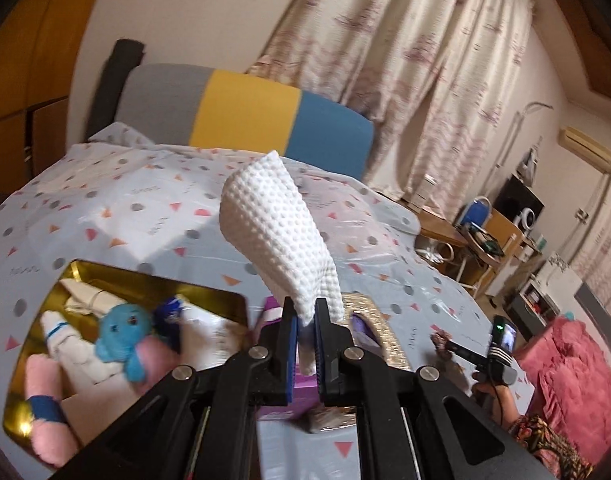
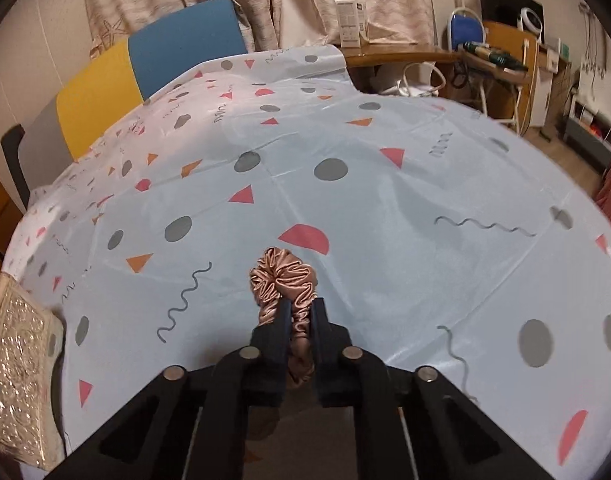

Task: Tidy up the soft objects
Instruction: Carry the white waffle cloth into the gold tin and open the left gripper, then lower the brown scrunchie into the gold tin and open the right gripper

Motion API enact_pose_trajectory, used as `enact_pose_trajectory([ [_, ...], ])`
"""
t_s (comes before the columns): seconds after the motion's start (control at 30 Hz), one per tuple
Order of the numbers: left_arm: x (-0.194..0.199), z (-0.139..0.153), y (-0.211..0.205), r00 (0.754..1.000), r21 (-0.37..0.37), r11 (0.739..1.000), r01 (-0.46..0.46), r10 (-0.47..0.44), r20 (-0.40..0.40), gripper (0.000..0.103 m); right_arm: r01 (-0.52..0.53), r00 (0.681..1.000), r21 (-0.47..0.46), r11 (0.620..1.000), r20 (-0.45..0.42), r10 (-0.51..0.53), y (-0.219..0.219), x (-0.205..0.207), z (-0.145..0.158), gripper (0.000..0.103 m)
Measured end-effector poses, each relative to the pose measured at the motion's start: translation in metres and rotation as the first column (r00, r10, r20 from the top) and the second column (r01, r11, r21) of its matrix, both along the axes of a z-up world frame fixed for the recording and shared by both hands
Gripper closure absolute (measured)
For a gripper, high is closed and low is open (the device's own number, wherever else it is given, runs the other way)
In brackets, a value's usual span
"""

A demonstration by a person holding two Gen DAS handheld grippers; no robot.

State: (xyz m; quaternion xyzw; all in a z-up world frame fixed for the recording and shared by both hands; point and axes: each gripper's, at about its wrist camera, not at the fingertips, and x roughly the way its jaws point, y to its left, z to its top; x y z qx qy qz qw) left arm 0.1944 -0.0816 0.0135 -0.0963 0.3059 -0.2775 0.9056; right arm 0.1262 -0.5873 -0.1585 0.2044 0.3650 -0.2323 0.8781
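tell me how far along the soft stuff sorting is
Done: the gold tray already holds a blue plush toy, a pink roll with a blue band and white rolled items.
In hand: the left tool is shut on a white dimpled tissue; the right tool is shut on a pink satin scrunchie above the patterned tablecloth.
Left: both held items are not yet set down.

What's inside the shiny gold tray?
Inside the shiny gold tray lie a blue plush toy, a pink roll with a blue band, white rolled cloths and a dark blue packet. Anything beneath them is covered.
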Motion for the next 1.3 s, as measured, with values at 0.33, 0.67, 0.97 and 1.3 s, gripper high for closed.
enact_pose_trajectory([
  [0.33, -0.001, -0.042, 0.041, 0.991, 0.043, 0.999, -0.029, 0.034, -0.127, 0.096, 0.063, 0.987, -0.032, 0.998, 0.153, -0.057, 0.02, -0.032, 0.044, 0.096],
  [0.67, -0.014, -0.112, 0.046, 0.951, 0.151, 0.988, 0.008, 0.039, -0.308, 0.096, 0.048, 0.979, -0.064, 0.997, 0.202, -0.034, 0.039, -0.041, 0.073, 0.096],
  [0.97, -0.019, -0.134, 0.058, 0.924, 0.212, 0.977, 0.004, 0.078, -0.374, 0.039, 0.055, 0.976, -0.072, 0.996, 0.214, -0.039, 0.048, -0.046, 0.089, 0.096],
  [1.3, -0.048, -0.113, 0.062, 0.976, 0.263, 0.964, -0.027, 0.082, -0.2, 0.016, 0.012, 0.956, -0.06, 0.998, 0.294, 0.006, 0.078, -0.059, 0.121, 0.096],
])
